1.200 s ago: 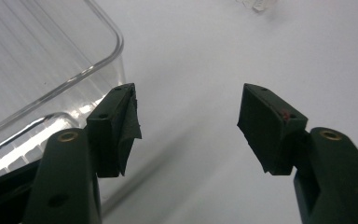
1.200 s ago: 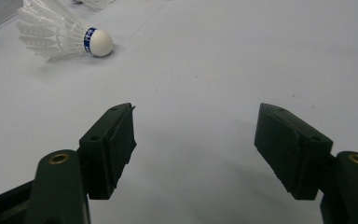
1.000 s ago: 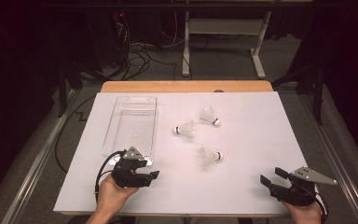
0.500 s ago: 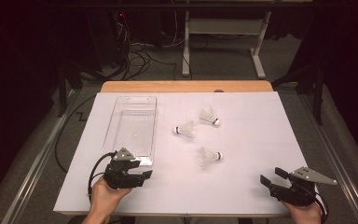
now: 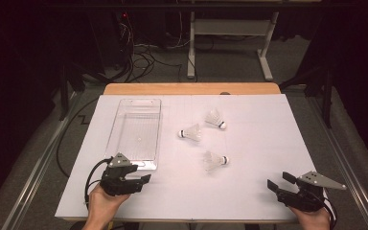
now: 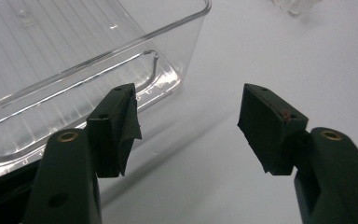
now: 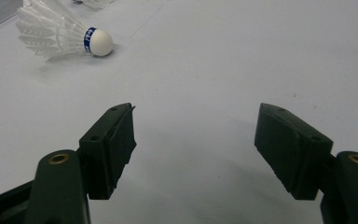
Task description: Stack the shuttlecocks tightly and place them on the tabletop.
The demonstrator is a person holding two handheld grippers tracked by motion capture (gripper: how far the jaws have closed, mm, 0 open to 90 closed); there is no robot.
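- A dark room with cables and stand legs on the floor lies behind a wooden counter, most of it covered by a white sheet
- A clear plastic container lies empty on the sheet's left part, long side running away from the person; it looks set there as the bin for the loose pieces
- Three white shuttlecocks lie on their sides in the middle of the sheet, apart from each other and clear of the container: the far shuttlecock, the middle shuttlecock and the near shuttlecock, which carries a blue band by its cork; spread out like this, each can likely be picked singly
- The left gripper sits just in front of the container's near end, jaws wide apart, holding nothing; in the left gripper view the container's near corner lies just past the left-hand jaw, not touched
- The right gripper rests low at the sheet's near right corner, well apart from the shuttlecocks, jaws spread wide over bare sheet and empty
- Judging by this, no shuttlecock is in the container yet, and the near one is the closest pick for either gripper
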